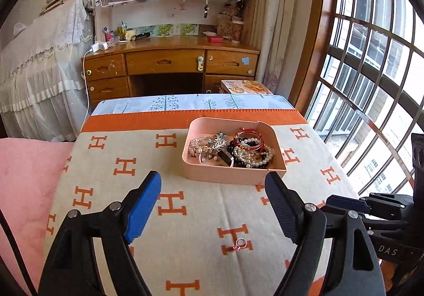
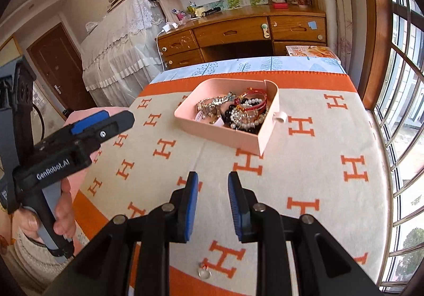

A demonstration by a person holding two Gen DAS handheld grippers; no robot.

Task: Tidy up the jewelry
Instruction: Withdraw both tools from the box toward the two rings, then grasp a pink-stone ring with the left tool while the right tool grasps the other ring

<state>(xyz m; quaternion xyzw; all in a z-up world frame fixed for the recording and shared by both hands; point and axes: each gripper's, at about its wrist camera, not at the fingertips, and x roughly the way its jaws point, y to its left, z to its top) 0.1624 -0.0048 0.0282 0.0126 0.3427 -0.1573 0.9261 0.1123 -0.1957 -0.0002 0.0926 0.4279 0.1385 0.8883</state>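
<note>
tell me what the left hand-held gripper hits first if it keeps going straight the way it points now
Probably the pink tray of jewelry: the open left hand-held gripper points at its near wall, with only blanket between. The ring lies below the fingers, likely passed over; depth is unclear.

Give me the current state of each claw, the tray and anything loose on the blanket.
Left claw: open wide, empty, above the blanket.
Right claw: open, narrower gap, empty.
Pink tray: upright on the blanket, lidless, piled with bracelets and pearl strands.
Ring: lying loose on the blanket, outside the tray, near both claws.
Blanket: spread flat.
</note>
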